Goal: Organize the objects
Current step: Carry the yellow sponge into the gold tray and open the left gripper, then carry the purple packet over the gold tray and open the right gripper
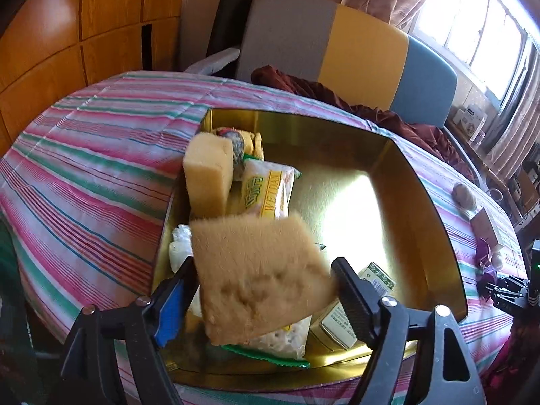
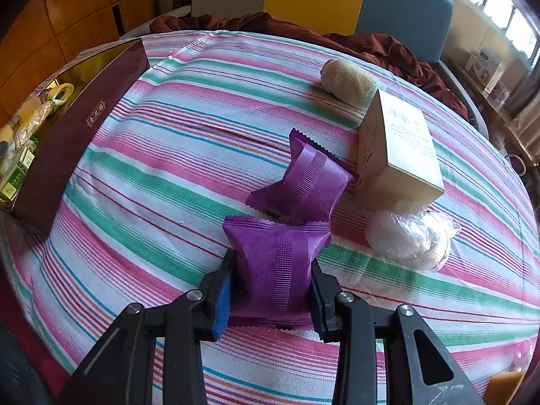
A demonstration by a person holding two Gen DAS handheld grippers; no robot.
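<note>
Left gripper point(image 1: 266, 290) clamped on a tan sponge point(image 1: 260, 276), held tilted over the near end of the gold tray point(image 1: 428, 202). Right gripper point(image 2: 271, 292) squeezing a purple packet point(image 2: 276, 266) sitting on the striped cloth point(image 2: 168, 168). Just past that, second purple packet point(image 2: 303, 182), touching the first. Right of those, crinkly white bag point(image 2: 410, 239) and upright cream box point(image 2: 398, 155). Further back, beige roll point(image 2: 347, 79). Inside the tray: yellow block point(image 1: 209, 175), WEIDAN pack point(image 1: 266, 192), green-labelled carton point(image 1: 341, 320)
</note>
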